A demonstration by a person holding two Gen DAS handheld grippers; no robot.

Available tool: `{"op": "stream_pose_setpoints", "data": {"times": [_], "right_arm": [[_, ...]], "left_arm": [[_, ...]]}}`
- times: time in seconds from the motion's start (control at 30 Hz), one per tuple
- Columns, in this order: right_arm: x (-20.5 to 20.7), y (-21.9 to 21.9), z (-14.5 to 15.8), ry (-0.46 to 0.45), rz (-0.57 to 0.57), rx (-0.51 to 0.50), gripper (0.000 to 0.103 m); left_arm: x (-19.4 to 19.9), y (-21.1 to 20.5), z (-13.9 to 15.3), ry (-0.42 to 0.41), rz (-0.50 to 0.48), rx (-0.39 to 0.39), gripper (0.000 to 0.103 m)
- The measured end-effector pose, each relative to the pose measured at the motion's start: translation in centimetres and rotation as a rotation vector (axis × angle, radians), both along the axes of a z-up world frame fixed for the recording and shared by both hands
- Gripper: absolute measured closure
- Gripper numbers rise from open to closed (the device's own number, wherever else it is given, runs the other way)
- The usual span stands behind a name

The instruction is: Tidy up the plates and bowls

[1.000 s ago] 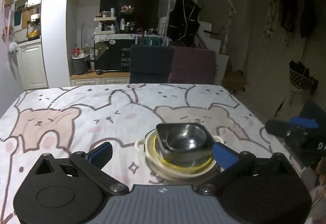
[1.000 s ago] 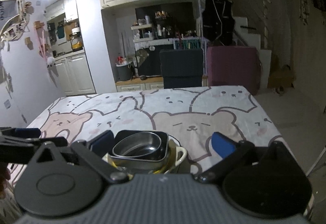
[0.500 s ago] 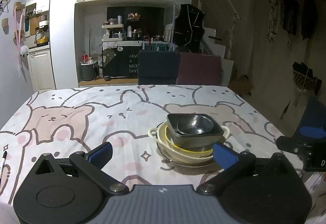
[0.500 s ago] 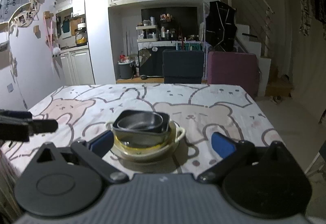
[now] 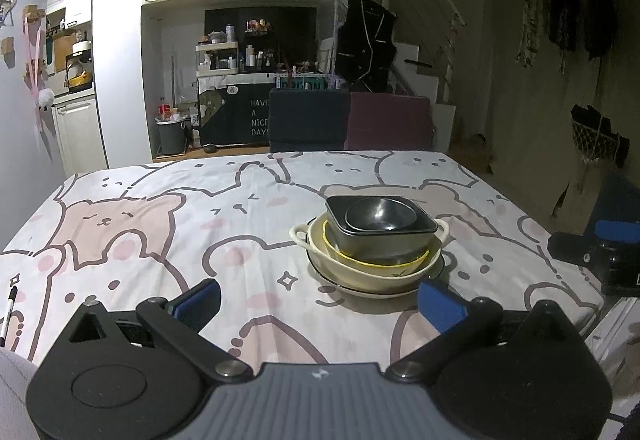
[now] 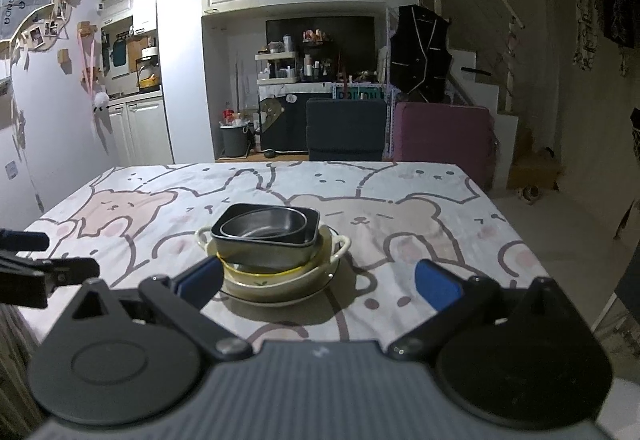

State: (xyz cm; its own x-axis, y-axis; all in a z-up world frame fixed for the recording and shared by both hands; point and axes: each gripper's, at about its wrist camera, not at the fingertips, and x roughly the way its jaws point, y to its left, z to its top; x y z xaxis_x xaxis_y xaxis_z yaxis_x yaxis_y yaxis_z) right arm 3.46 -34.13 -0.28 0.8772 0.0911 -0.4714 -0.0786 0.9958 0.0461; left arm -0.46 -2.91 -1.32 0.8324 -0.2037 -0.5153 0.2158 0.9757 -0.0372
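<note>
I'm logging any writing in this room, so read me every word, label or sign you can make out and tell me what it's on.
"HAVE A NICE DAY": white letters on the dark cloth behind the chairs.
"PANDA": partly readable on the grey wall hanging at upper left.
Teal sign on the shelf: lettering too blurred to read.
Small tag on the cloth: too small.
Bottle labels: too small.
</note>
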Motion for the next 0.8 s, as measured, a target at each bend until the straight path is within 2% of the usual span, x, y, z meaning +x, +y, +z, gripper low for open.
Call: {"op": "stream_pose_setpoints", "data": {"times": [0.8], "right_arm": [[-0.09,-0.11,-0.17,-0.01,0.011,0.017,0.0]], "left_arm": [[0.33,0.08,0.08,0.007,-0.016,-0.009,0.0]]}}
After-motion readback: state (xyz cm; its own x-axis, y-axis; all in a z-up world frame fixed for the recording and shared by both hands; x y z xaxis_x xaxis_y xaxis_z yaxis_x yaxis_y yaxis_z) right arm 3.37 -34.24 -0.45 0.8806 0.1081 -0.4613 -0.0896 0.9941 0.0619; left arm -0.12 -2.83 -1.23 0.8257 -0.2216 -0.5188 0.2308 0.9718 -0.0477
